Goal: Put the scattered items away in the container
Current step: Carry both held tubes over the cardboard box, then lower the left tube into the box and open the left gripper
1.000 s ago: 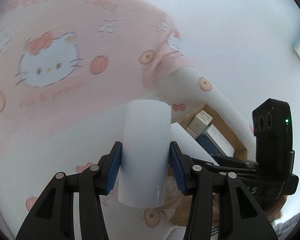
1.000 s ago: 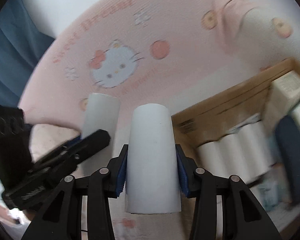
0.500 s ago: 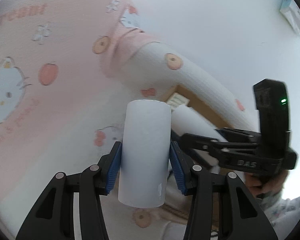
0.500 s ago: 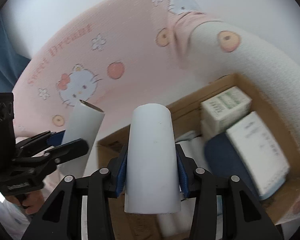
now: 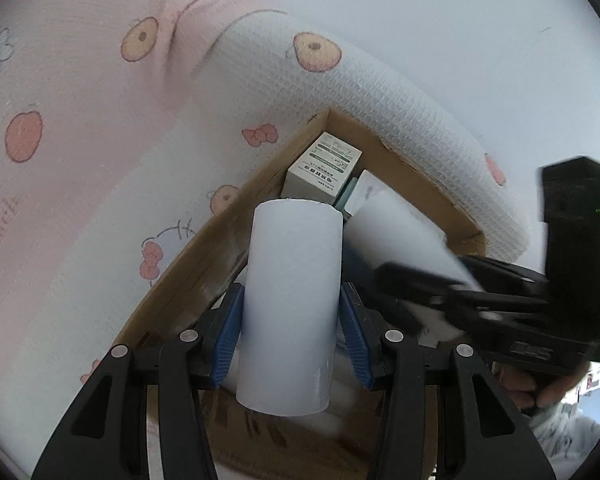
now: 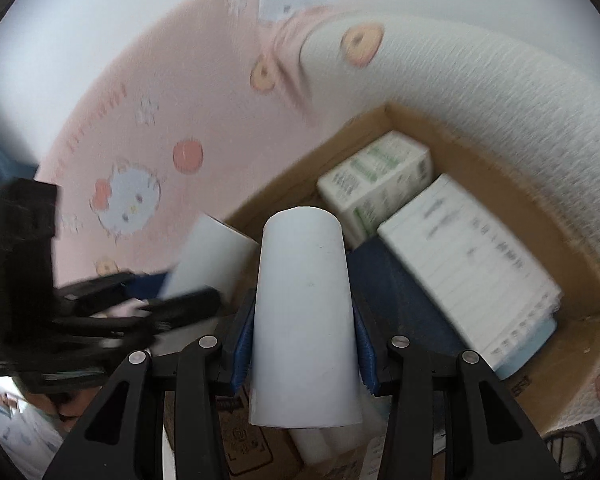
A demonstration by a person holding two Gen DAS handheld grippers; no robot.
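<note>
Rolls: plain white, smooth | left tool [image 5: 291,320] clamps roll [image 5: 290,304] | right tool [image 6: 303,334] clamps second roll [image 6: 306,312] | over cardboard box [image 6: 500,184]

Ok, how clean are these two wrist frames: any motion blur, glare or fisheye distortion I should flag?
Left wrist: held white roll and left gripper sharp; the other gripper at right smeared, cardboard box slightly soft. Right wrist: right gripper and its white roll crisp, pink blanket and lined white carton motion-blurred. Both views show dark fisheye corners; no glare.
</note>
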